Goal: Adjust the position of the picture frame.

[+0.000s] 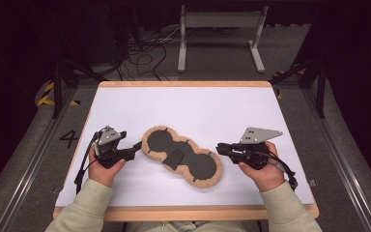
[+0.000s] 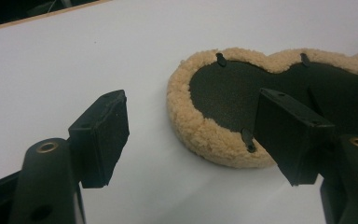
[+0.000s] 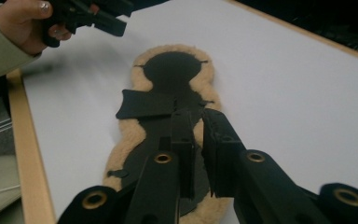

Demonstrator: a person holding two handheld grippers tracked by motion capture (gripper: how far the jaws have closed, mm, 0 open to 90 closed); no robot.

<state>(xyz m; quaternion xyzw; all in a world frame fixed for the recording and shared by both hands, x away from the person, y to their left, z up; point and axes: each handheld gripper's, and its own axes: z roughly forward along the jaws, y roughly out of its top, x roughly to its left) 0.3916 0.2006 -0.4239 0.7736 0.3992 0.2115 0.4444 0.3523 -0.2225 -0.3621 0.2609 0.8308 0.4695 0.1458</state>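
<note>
A figure-eight pad (image 1: 181,155) with a tan fleece rim and a black inner face lies flat on the white table top, slanting from upper left to lower right. A small black flap (image 1: 175,158) sticks out at its waist. My left gripper (image 1: 137,145) is open just off the pad's left lobe; in the left gripper view the jaws (image 2: 193,107) straddle bare table and the fleece edge (image 2: 200,130). My right gripper (image 1: 220,147) is shut with nothing in it, its tips at the pad's right lobe. In the right gripper view the jaws (image 3: 193,114) hover over the pad (image 3: 172,70) near the flap (image 3: 144,105).
The white table top (image 1: 188,106) has a wooden border (image 1: 183,212) close to the person. A white metal stand (image 1: 220,19) and loose cables (image 1: 145,53) sit on the floor beyond the far edge. The left gripper (image 3: 107,18) appears at the top left of the right gripper view.
</note>
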